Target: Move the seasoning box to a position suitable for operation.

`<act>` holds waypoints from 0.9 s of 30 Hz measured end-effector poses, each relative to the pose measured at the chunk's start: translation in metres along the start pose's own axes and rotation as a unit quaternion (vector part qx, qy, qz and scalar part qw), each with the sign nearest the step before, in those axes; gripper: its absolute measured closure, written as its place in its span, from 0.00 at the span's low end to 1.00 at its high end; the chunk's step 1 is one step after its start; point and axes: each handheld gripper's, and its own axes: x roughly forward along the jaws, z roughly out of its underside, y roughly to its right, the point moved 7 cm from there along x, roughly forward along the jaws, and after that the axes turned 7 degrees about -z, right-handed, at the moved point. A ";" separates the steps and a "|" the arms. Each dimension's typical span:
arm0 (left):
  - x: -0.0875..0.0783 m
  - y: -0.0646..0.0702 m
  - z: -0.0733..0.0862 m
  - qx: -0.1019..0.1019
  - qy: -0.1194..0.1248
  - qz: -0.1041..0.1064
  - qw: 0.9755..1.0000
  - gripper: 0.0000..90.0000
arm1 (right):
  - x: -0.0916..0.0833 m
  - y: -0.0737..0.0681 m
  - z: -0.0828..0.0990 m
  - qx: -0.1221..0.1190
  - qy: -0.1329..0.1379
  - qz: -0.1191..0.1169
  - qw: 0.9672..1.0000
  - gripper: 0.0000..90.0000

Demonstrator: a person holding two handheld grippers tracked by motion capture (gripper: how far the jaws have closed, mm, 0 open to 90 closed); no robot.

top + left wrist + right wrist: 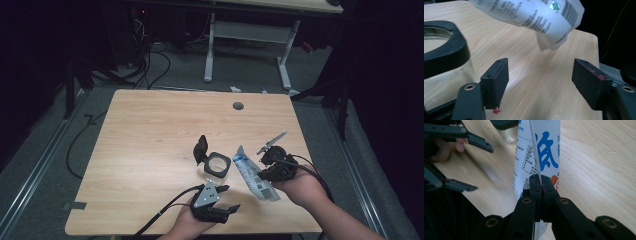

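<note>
A white pouch (255,175) with blue print lies tilted over the front right of the wooden table (150,130). My right gripper (261,175) is shut on the pouch's edge; in the right gripper view the jaws (541,183) pinch the pouch (546,150) flat. To the pouch's left stands a square glass jar (216,165) with its black hinged lid (200,148) flipped up. My left gripper (228,198) is near the front edge, open, with nothing between its jaws. In the left gripper view the gripper (540,75) points at bare wood, with the jar (444,65) at left and the pouch (536,15) above.
A grey cable hole (238,106) sits at the table's far side. Behind the table stands a white desk frame (247,32), and cables (150,70) lie on the floor. The table's front edge is just below my hands.
</note>
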 end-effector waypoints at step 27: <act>0.024 0.009 -0.013 0.019 0.001 0.000 1.000 0.28 | -0.003 -0.035 -0.022 -0.026 0.009 -0.018 0.999 1.00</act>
